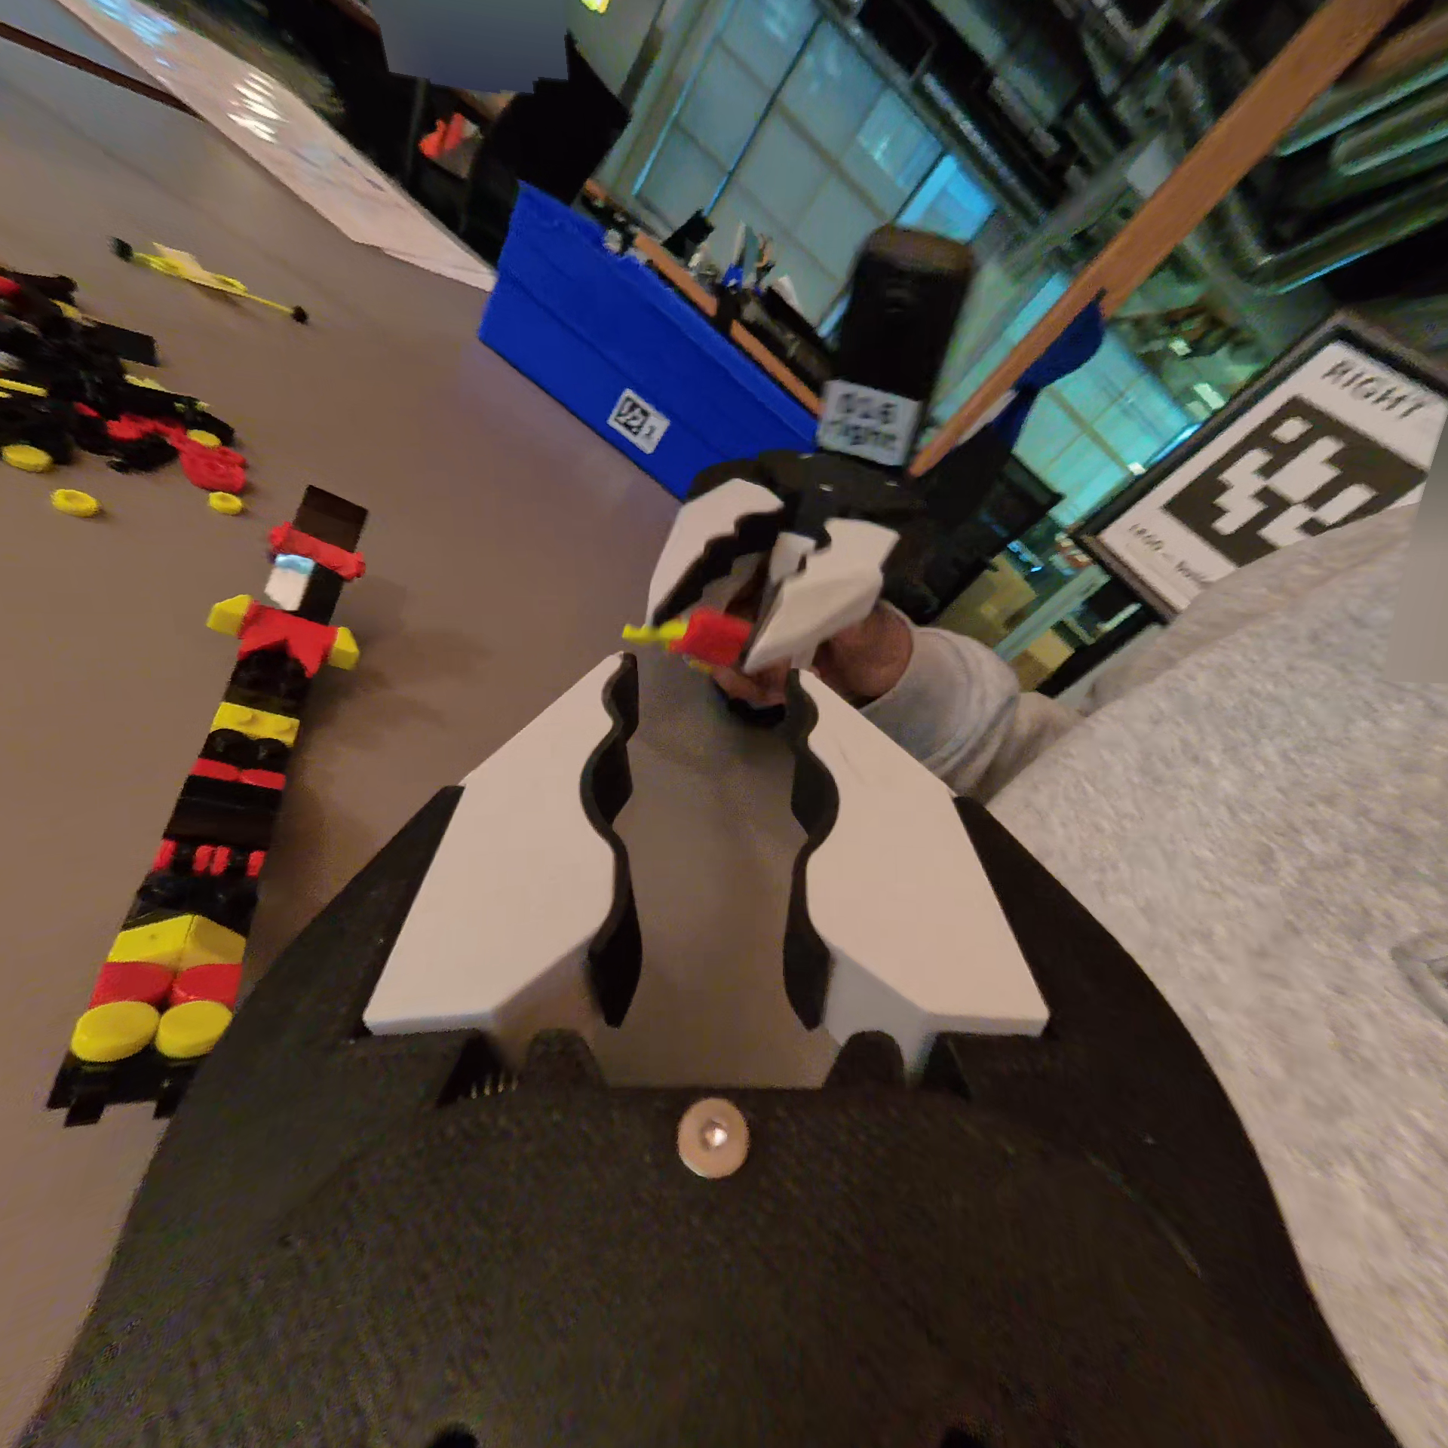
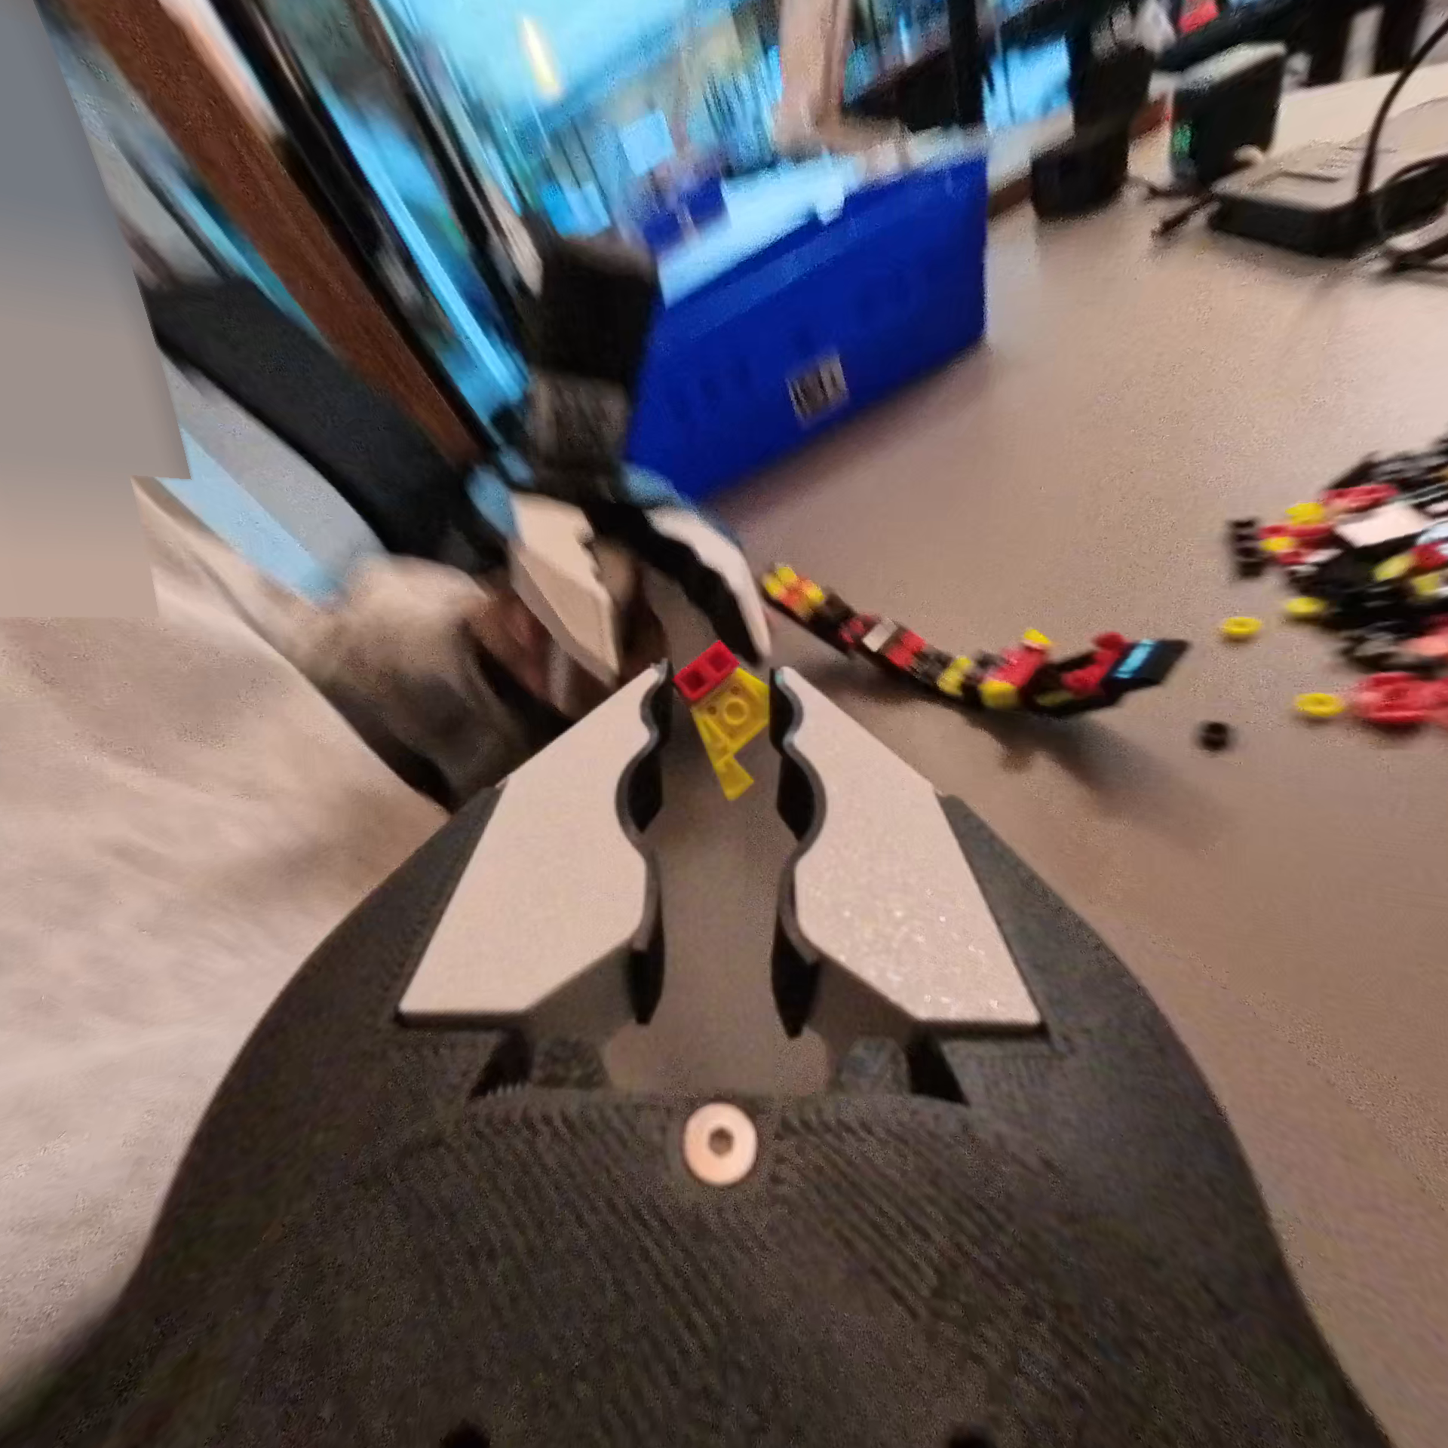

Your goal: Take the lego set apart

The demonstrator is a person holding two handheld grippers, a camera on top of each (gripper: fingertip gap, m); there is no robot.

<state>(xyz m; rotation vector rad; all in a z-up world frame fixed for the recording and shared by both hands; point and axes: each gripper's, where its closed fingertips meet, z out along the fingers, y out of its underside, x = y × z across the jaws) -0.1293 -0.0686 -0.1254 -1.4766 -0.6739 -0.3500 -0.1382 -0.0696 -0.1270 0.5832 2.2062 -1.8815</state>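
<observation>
- Right tongs (image 2: 719,680): gripping a small sub-assembly, a red brick (image 2: 705,670) joined to a yellow wedge plate (image 2: 729,725); the jaws are standing nearly closed on the red brick at their very tips, and the yellow plate is hanging free between the fingers
- Left tongs (image 1: 709,682): standing partly open and carrying nothing; the held piece is lying just ahead of their tips, not yet between them
- Lego set (image 1: 235,752): the long black, red and yellow strip is resting on the bench (image 1: 470,439), off to the left of the left tongs and to the right of the right tongs, well apart from both
- Loose pieces (image 1: 102,415): a pile of parts already removed is lying farther along the bench beyond the strip; a blue bin (image 1: 627,345) is standing ahead of both tongs
- Step in hand, as judged: splitting the red brick from the yellow plate
- Doing it well: the left tongs should be closing squarely on the yellow plate only, close to the joint, then peeling it away with a slight tilt rather than a straight pull
- Risk: the right tongs' tip hold is shallow, so a jerk could be flinging the piece off the bench
</observation>
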